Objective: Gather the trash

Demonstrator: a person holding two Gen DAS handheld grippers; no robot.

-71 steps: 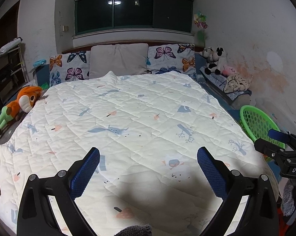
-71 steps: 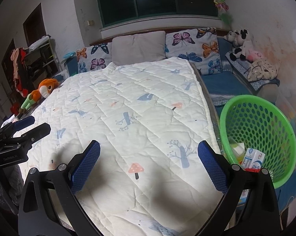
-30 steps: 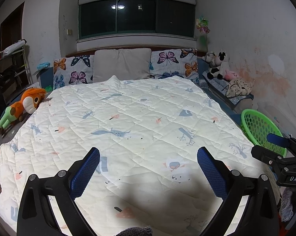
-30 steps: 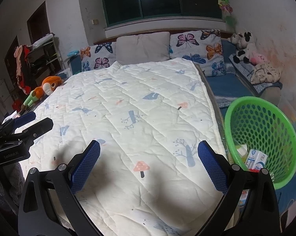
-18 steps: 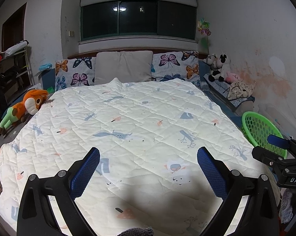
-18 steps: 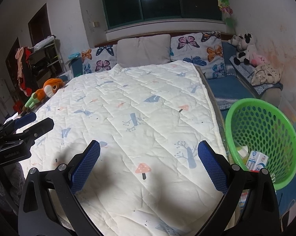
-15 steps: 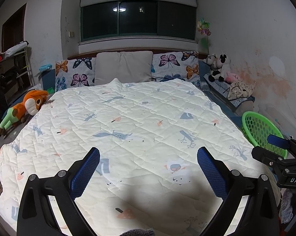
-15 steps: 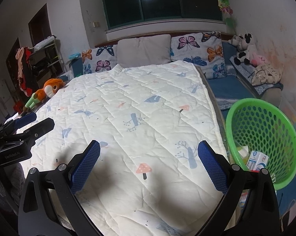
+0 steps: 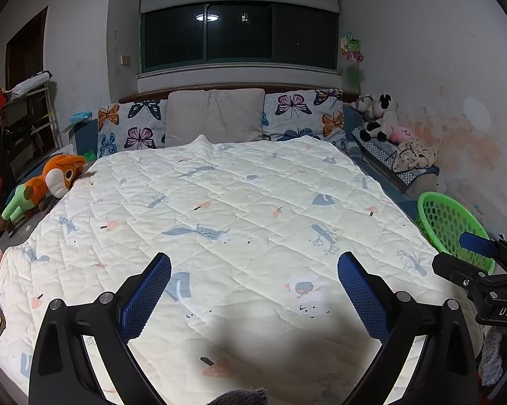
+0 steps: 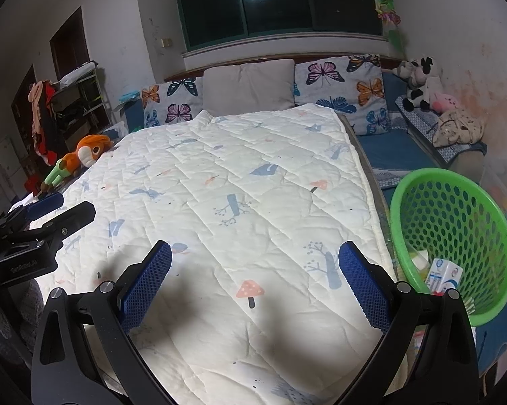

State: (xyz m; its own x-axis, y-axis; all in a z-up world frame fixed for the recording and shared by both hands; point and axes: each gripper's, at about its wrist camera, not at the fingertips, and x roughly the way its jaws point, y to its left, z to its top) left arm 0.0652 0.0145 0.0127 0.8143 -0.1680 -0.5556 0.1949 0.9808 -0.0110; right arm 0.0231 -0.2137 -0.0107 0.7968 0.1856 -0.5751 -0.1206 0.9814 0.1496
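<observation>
A green perforated basket (image 10: 455, 222) stands on the floor at the bed's right side, with a white and blue carton (image 10: 444, 275) and other scraps inside. It also shows in the left wrist view (image 9: 450, 222). My left gripper (image 9: 253, 270) is open and empty above the foot of the white quilt (image 9: 236, 209). My right gripper (image 10: 255, 260) is open and empty above the quilt's (image 10: 240, 182) right front part, just left of the basket. I see no loose trash on the quilt.
Butterfly pillows (image 9: 302, 116) and a grey pillow (image 9: 216, 118) line the headboard. An orange plush toy (image 9: 47, 182) lies at the bed's left edge. Plush animals (image 10: 422, 84) sit on a bench at the right wall. A shelf with clothes (image 10: 51, 114) stands at the left.
Both grippers have drawn back and risen a little from the bed, so more of the room shows. Both stay open and empty.
</observation>
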